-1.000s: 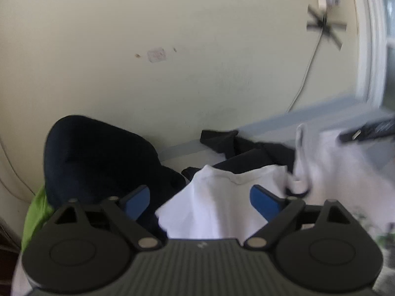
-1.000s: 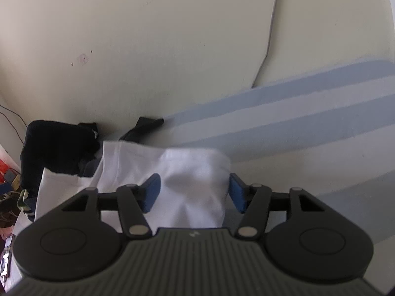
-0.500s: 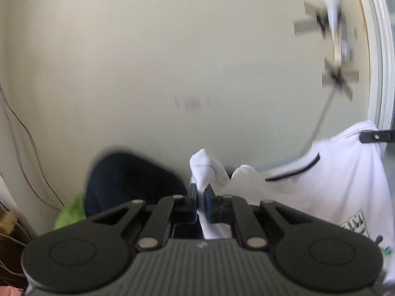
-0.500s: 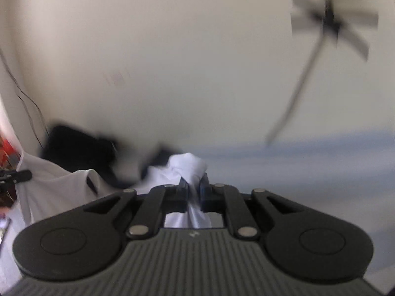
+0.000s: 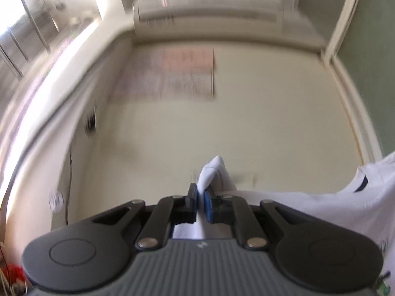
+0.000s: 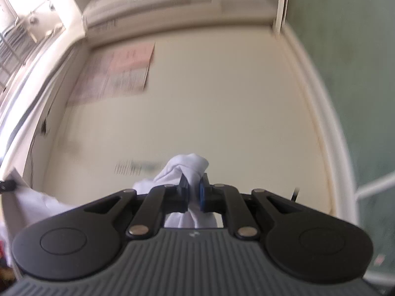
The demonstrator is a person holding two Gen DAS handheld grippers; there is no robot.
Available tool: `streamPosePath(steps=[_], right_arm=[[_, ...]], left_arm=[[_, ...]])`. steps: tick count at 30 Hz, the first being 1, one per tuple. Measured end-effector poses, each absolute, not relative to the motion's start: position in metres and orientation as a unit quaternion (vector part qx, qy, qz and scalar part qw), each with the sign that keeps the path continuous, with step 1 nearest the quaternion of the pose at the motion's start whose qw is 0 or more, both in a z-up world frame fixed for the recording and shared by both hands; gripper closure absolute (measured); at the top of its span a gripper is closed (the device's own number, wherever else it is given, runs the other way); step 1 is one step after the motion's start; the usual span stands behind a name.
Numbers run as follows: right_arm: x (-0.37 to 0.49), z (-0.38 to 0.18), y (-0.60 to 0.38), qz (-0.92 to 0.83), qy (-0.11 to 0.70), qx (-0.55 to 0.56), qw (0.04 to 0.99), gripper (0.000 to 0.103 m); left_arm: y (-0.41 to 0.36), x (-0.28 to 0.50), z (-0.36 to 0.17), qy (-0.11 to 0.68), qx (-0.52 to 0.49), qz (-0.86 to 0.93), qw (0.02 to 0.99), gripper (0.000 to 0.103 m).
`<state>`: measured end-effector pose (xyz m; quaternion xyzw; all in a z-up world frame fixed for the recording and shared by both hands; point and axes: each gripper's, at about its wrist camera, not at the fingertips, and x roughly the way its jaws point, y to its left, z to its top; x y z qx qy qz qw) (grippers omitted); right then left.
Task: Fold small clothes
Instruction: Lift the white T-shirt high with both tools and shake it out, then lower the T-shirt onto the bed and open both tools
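A white T-shirt (image 5: 321, 204) with a dark neck trim hangs in the air between my two grippers. My left gripper (image 5: 200, 198) is shut on a pinch of its white cloth, and the shirt stretches away to the right. My right gripper (image 6: 194, 192) is shut on another bunched corner of the T-shirt (image 6: 185, 167), and the cloth trails off to the left. Both views are tilted up at the cream wall and are blurred by motion. The bed and the other clothes are out of view.
A paper poster (image 5: 167, 74) hangs on the cream wall under a white air conditioner (image 5: 207, 2). A bright window (image 5: 29, 32) is at the upper left. A green wall (image 6: 358, 74) stands at the right. A cable (image 5: 68, 185) runs down the wall.
Both grippers have closed on the white T-shirt and lifted it high off the bed. Both views have swung up from the bed and clothes pile to the upper wall.
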<state>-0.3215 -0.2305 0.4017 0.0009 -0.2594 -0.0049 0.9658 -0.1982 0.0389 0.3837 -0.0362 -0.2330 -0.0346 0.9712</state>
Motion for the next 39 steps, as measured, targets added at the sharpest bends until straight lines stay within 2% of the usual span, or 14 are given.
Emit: streamPosePath(steps=[6, 12, 20, 24, 27, 28, 29, 30, 31, 33, 36, 39], right_arm=[[-0.364, 0.436, -0.233, -0.039, -0.308, -0.023, 0.950, 0.092], [-0.367, 0.437, -0.240, -0.064, -0.291, -0.044, 0.954, 0.092], [-0.274, 0.396, -0.274, -0.088, -0.167, -0.021, 0.982, 0.092], [-0.183, 0.348, -0.300, -0.105, -0.072, -0.009, 0.992, 0.092], [-0.100, 0.295, -0.319, -0.120, 0.008, 0.011, 0.993, 0.091], [-0.073, 0.276, -0.326, -0.118, 0.033, 0.024, 0.992, 0.089], [-0.043, 0.253, -0.334, -0.109, 0.064, 0.036, 0.991, 0.084], [-0.018, 0.232, -0.342, -0.097, 0.099, 0.045, 0.989, 0.069], [0.001, 0.212, -0.351, -0.100, 0.136, 0.057, 0.984, 0.063], [0.015, 0.183, -0.376, -0.118, 0.175, 0.084, 0.974, 0.064], [-0.005, 0.156, -0.418, -0.131, 0.186, 0.106, 0.968, 0.064], [-0.049, 0.119, -0.446, -0.167, 0.206, 0.082, 0.961, 0.063]], left_arm=[[0.015, -0.235, 0.411, -0.309, -0.040, -0.016, 0.950, 0.096], [-0.012, -0.207, 0.404, -0.286, -0.017, -0.011, 0.958, 0.096], [-0.065, -0.070, 0.336, -0.134, 0.028, -0.005, 0.991, 0.095], [-0.101, 0.028, 0.274, -0.034, 0.069, 0.018, 0.997, 0.094], [-0.134, 0.108, 0.213, 0.043, 0.112, 0.051, 0.991, 0.090], [-0.146, 0.136, 0.187, 0.081, 0.139, 0.056, 0.985, 0.086], [-0.155, 0.162, 0.159, 0.129, 0.171, 0.061, 0.975, 0.085], [-0.159, 0.182, 0.134, 0.173, 0.191, 0.069, 0.964, 0.085], [-0.157, 0.193, 0.110, 0.211, 0.193, 0.065, 0.956, 0.085], [-0.145, 0.194, 0.084, 0.245, 0.174, 0.032, 0.953, 0.085], [-0.124, 0.171, 0.063, 0.251, 0.167, -0.004, 0.954, 0.084], [-0.107, 0.139, 0.063, 0.246, 0.151, -0.053, 0.956, 0.077]])
